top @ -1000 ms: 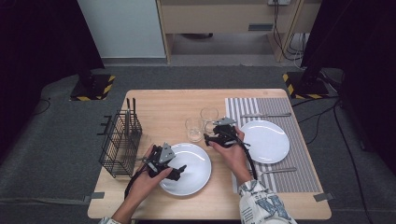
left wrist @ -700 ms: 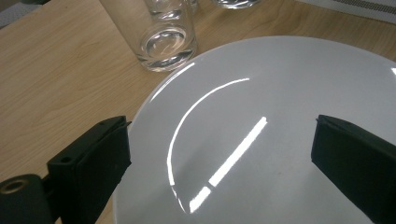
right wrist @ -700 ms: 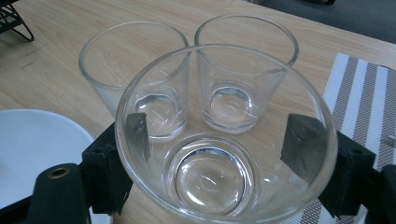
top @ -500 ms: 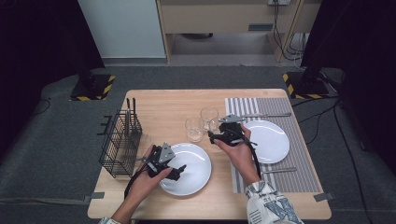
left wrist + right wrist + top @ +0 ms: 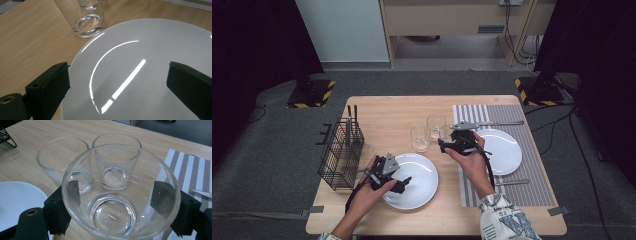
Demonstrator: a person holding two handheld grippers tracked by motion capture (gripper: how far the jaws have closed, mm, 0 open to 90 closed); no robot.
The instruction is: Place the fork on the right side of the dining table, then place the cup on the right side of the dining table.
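Glass (image 5: 120, 202) between right tongs (image 5: 120, 195)

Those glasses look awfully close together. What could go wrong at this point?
The right gripper has its jaws around one glass, with two more glasses standing right behind it. Moving it carelessly might knock them together. Smooth glass could also slip from the pads. The left gripper, open over the white plate, might bump it.
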